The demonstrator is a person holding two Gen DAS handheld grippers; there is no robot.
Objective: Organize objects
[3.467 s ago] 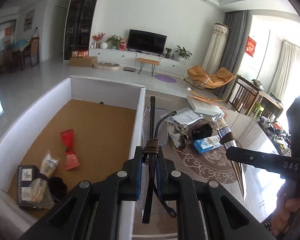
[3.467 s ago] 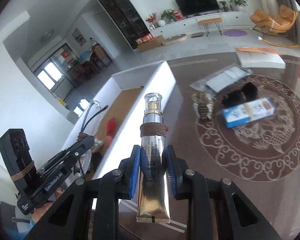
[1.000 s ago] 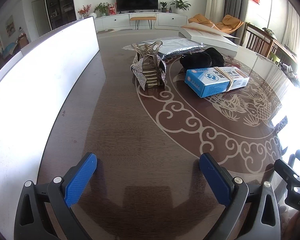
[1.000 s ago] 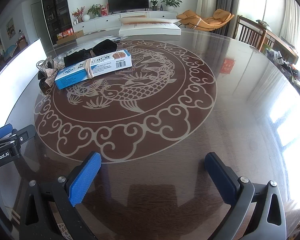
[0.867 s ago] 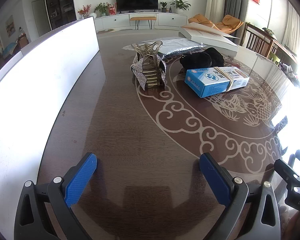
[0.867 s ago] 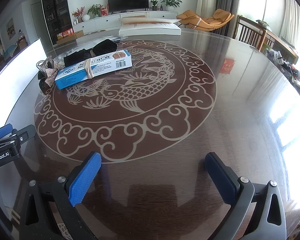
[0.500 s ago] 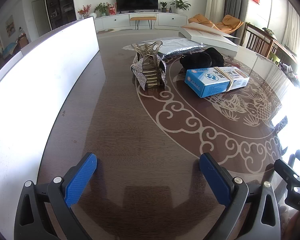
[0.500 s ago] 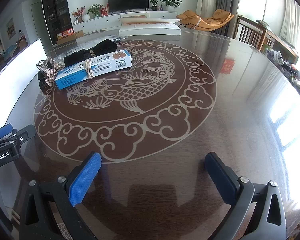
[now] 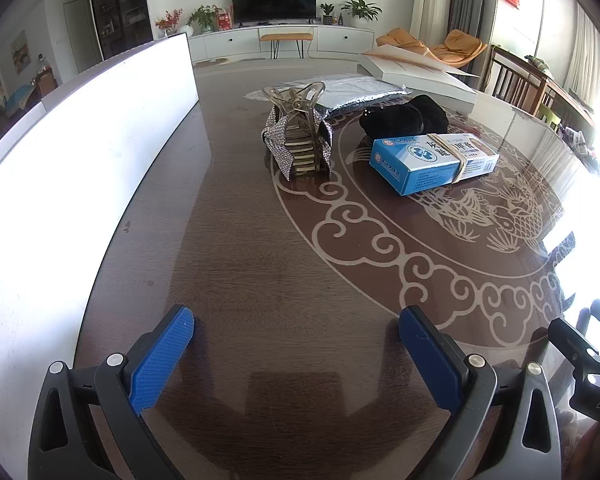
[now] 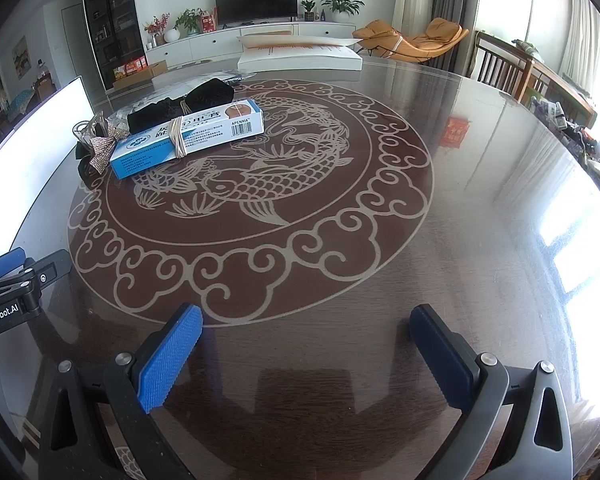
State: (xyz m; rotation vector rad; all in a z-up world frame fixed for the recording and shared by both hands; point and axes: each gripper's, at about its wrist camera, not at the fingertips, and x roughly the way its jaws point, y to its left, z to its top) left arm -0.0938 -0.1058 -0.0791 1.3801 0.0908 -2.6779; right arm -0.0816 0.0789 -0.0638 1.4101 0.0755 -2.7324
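Note:
A blue and white medicine box (image 9: 434,158) with a rubber band lies on the brown table, also in the right wrist view (image 10: 188,136). A hair claw clip with a sequin bow (image 9: 298,136) stands left of it; it also shows in the right wrist view (image 10: 96,144). A black cloth bundle (image 9: 404,116) lies behind the box, also in the right wrist view (image 10: 180,106). My left gripper (image 9: 296,344) is open and empty, low over the table, well short of the clip. My right gripper (image 10: 306,340) is open and empty over bare table.
The white wall of a storage box (image 9: 80,152) runs along the left side of the table. A silver foil bag (image 9: 352,92) and a flat white box (image 9: 416,74) lie at the far end. The right gripper's body (image 9: 592,360) shows at the left view's right edge.
3.5 s ago the left gripper held glasses over the storage box and the right held a cosmetic tube. Now both are open and empty low over the table. Nothing moved in the last second.

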